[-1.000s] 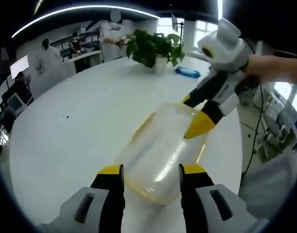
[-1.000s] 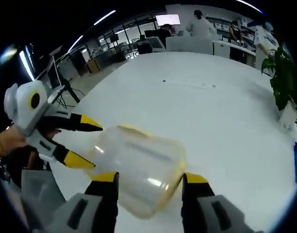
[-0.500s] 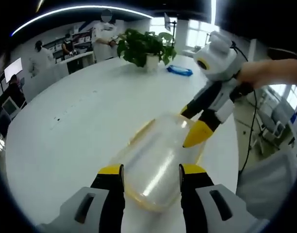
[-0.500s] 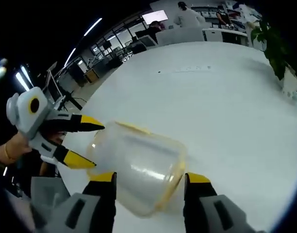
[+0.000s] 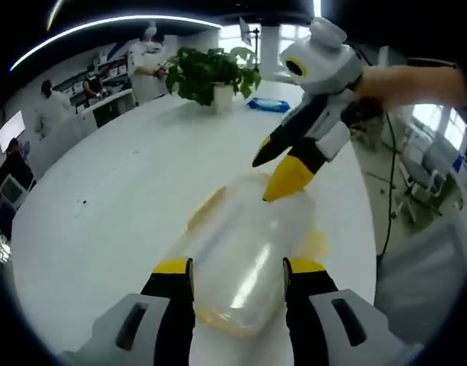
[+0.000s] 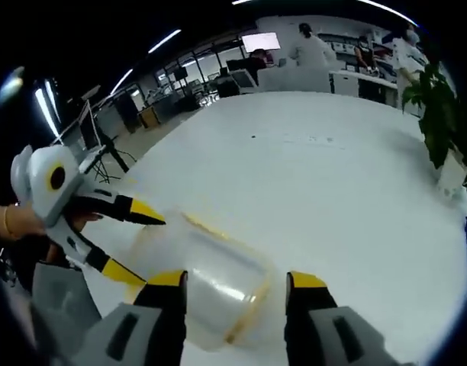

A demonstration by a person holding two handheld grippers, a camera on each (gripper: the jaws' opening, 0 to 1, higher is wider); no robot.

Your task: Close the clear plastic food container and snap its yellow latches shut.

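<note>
Left gripper view, change: right tongs (image 5: 268, 174) have slid up toward 12 o'clock along the container (image 5: 245, 263) since half a second ago; their yellow tip now sits at its far end.
Left gripper view, tongs: left tongs (image 5: 239, 267) spread apart, straddling the container's near end, not clamped.
Right gripper view, change: container (image 6: 199, 293) sits lower between the right tongs (image 6: 236, 279), which stand apart; left tongs (image 6: 138, 244) at 9 o'clock, also apart.
Meaning: likely feeling for a latch; none visibly snapped.
Container: clear, yellow-rimmed, lying on the white surface (image 6: 325, 183); lid state unclear.
</note>
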